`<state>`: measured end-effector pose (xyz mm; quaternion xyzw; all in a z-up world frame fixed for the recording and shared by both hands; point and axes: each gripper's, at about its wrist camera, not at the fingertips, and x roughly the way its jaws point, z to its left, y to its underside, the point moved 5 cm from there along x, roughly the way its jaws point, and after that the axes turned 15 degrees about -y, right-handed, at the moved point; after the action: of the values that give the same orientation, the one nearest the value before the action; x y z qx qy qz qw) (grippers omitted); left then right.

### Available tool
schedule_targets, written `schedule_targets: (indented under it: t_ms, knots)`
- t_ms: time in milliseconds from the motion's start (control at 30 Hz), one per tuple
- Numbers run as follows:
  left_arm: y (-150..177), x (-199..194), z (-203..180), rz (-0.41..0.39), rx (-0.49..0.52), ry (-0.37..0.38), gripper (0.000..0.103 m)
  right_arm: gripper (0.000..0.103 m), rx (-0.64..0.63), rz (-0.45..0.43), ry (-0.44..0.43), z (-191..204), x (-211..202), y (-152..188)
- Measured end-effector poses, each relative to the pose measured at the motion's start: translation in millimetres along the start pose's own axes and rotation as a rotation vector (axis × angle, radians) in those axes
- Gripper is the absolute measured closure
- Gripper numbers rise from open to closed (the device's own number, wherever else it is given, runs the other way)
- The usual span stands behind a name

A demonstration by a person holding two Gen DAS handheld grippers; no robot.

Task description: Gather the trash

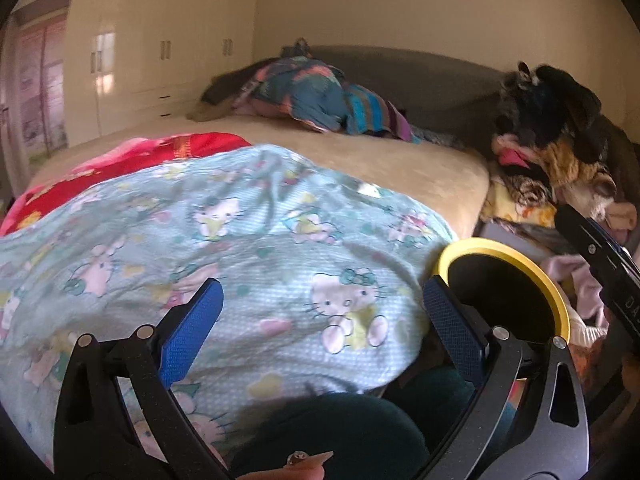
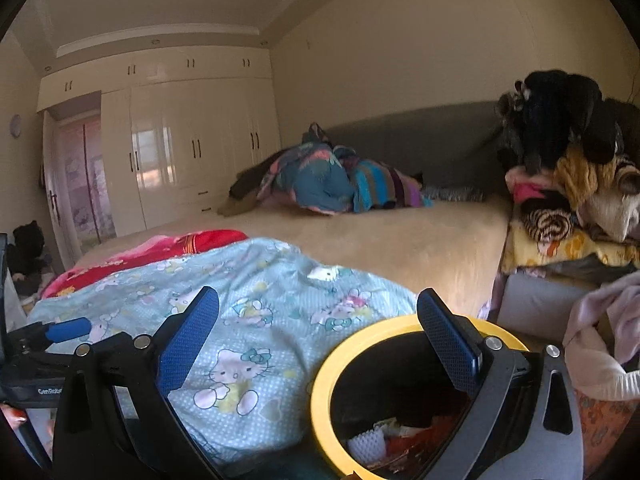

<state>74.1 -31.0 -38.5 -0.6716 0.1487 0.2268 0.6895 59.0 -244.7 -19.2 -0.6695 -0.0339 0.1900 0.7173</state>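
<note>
A black bin with a yellow rim [image 2: 321,396] stands beside the bed, low in the right wrist view, with my right gripper [image 2: 318,332] open just above it and nothing between its blue pads. Inside the bin lies trash [image 2: 384,438]: a white foam net and red wrappers. In the left wrist view the same bin's rim [image 1: 472,245] shows at the right, behind my open, empty left gripper [image 1: 322,320], which hangs over the blanket. The other gripper pokes in at each view's edge: the right gripper [image 1: 576,224] and the left gripper [image 2: 68,330].
A pale blue cartoon-cat blanket [image 1: 240,240] and a red one [image 1: 160,152] cover the near bed. Bundled bedding [image 1: 312,96] lies at the grey headboard. A tall clothes pile [image 1: 552,152] and a pink garment [image 2: 600,340] crowd the right. White wardrobes [image 2: 180,152] line the far wall.
</note>
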Motion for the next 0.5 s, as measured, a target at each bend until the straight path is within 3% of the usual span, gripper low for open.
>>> schedule_targets:
  t_ms: [267,500]
  knots:
    - [2.1,-10.3,7.9,-0.054,-0.019,-0.023,0.011,0.006,-0.065,-0.034,0.017,17.5,-11.6,13.3]
    - [2.3,-11.8,5.6,-0.068,-0.014,-0.026,0.011,0.006,-0.036,-0.022,0.013,16.1,-7.6,16.5]
